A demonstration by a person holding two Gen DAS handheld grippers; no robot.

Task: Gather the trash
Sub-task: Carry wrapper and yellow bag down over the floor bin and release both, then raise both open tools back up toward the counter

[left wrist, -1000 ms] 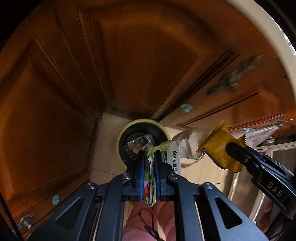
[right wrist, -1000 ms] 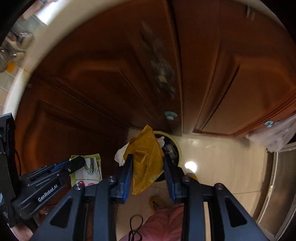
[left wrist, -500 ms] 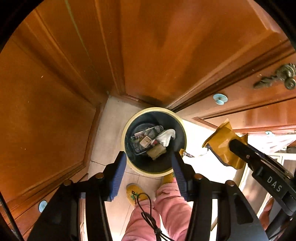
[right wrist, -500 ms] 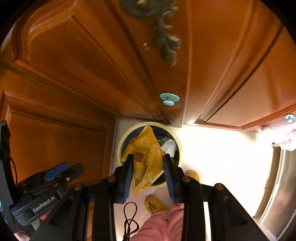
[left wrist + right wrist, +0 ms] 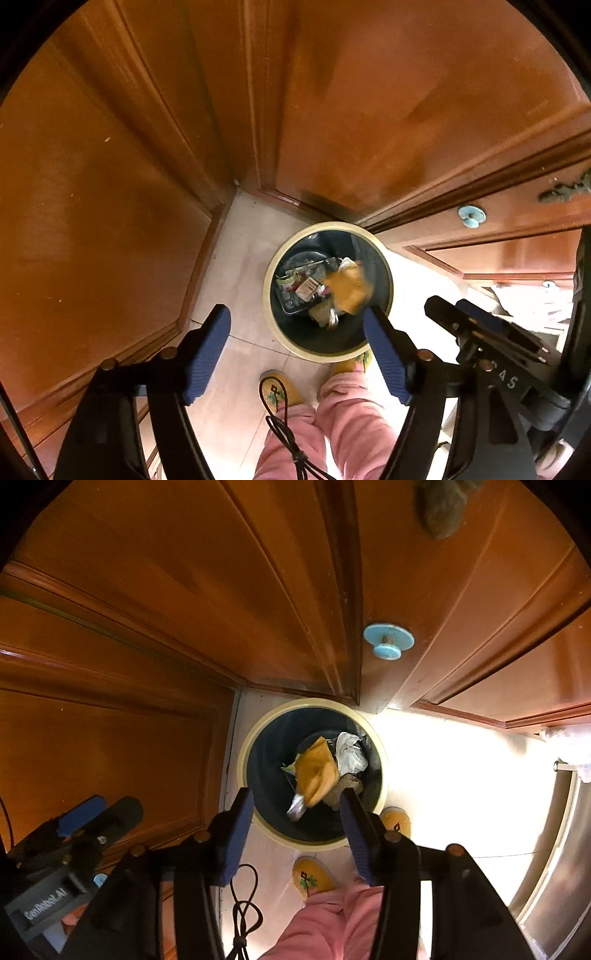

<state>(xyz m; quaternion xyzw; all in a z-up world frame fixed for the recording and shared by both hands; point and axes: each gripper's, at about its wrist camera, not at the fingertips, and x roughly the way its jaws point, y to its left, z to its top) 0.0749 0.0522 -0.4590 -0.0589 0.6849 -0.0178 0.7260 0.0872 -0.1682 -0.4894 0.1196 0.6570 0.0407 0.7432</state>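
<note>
Blur smears the yellow wrapper (image 5: 316, 771) in the bin (image 5: 258, 734); both grippers' fingers (image 5: 207, 347) are spreading, nothing between them.

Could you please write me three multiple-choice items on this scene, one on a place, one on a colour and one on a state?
1. Where is the yellow wrapper?
A. between the right jaws
B. in the bin
C. on the floor
2. What colour is the cabinet knob?
A. light blue
B. red
C. black
3. How is the right gripper?
A. clamped on paper
B. empty, jaws apart
C. out of view

Answers: 1 B, it shows inside the rim. 2 A, pale blue against brown wood. 3 B, nothing sits between the opening jaws.
</note>
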